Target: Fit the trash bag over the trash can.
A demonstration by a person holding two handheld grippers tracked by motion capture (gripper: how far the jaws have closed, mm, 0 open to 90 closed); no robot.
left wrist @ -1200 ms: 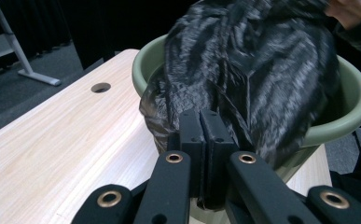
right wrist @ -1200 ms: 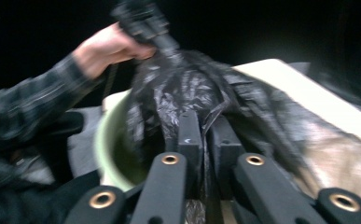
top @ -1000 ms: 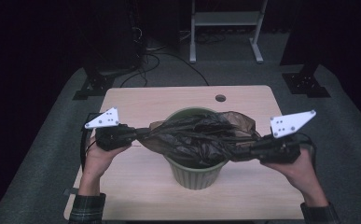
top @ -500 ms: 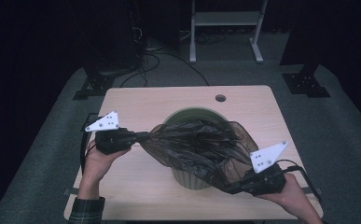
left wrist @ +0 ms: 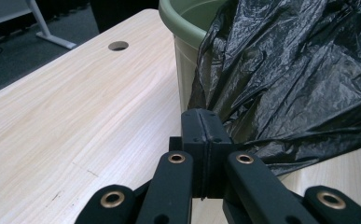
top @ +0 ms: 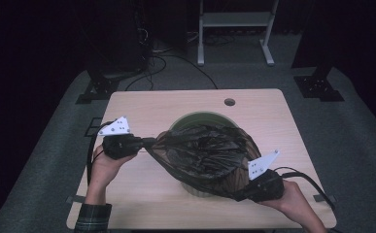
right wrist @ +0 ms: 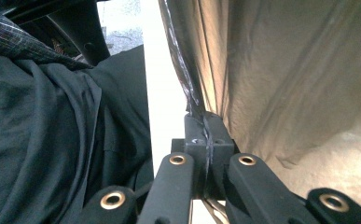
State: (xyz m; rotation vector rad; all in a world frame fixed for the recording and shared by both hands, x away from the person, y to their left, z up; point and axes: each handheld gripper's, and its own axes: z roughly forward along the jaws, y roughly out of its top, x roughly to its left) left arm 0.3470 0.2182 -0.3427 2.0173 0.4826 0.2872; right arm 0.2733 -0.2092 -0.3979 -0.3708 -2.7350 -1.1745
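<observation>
A black plastic bag [top: 205, 150] is stretched across the top of a green ribbed bin [top: 195, 119] in the middle of the wooden table [top: 151, 107]. My left gripper [top: 146, 143] is shut on the bag's left edge, beside the bin [left wrist: 183, 28]; in the left gripper view its pads [left wrist: 193, 128] press together next to the crinkled bag [left wrist: 299, 70]. My right gripper [top: 236, 196] sits low at the bin's front right. Its jaws have just eased open a little, and a strip of the bag [right wrist: 285, 70] is still pinched between them [right wrist: 204, 126].
A round cable hole [top: 230, 102] lies near the table's far edge. Past the table stand a white frame [top: 234, 19], cables and dark stand feet [top: 316, 87] on the grey floor. The right gripper view looks down the table's near edge onto dark clothing [right wrist: 52, 130].
My right gripper has dropped from beside the bin's rim toward the table's front right, dragging the bag's right edge down over the bin. The left gripper has stayed put.
</observation>
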